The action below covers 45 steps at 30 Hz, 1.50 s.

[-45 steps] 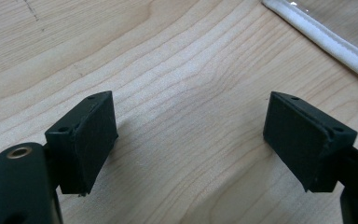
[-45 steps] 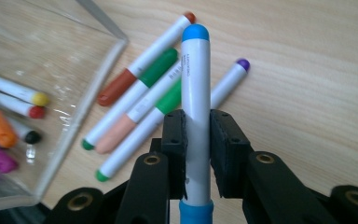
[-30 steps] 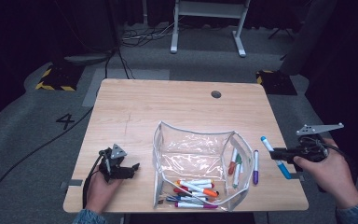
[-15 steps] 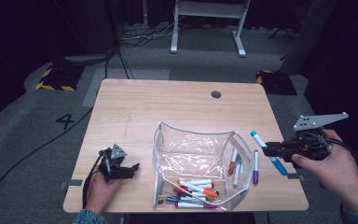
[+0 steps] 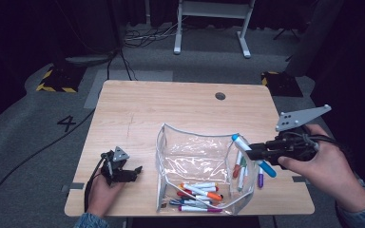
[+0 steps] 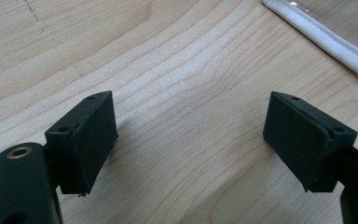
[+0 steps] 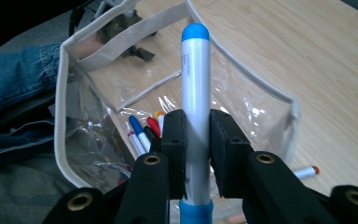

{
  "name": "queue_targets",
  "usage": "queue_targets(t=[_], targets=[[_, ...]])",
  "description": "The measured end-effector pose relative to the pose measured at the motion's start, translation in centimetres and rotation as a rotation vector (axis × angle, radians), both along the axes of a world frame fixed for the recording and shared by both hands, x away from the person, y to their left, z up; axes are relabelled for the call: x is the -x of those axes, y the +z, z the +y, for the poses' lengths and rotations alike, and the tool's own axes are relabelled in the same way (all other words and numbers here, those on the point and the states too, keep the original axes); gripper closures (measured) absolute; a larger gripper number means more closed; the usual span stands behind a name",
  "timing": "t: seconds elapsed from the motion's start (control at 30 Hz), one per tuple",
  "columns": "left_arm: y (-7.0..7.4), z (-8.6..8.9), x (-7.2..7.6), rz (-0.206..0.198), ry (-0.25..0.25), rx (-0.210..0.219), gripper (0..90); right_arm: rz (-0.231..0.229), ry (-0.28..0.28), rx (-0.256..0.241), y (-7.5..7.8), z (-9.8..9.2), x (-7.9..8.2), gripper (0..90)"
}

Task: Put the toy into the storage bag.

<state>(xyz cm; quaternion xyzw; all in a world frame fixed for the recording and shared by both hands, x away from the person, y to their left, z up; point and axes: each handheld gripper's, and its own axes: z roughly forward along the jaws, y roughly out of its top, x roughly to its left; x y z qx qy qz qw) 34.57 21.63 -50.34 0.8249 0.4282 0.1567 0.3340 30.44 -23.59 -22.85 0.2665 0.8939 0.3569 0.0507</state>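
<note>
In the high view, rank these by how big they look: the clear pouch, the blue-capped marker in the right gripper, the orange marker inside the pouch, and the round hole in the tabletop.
Largest to smallest:
1. clear pouch
2. blue-capped marker
3. orange marker, a little shorter, though the blue one sits raised nearer the camera, so this is unsure
4. round hole

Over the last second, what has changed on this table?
The right gripper, clamped on the white marker with blue caps, carried it from the table's right edge leftward, up over the clear plastic pouch's right wall. The left gripper stayed open on the wooden table, and the pouch kept its place.
</note>
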Motion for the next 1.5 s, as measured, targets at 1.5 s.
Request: queue_targets(t=[1.5], targets=[[0.0, 0.0, 0.1, 0.001, 0.002, 0.003, 17.5, 0.246, 0.344, 0.317, -10.9, 14.2, -0.8, 76.7]])
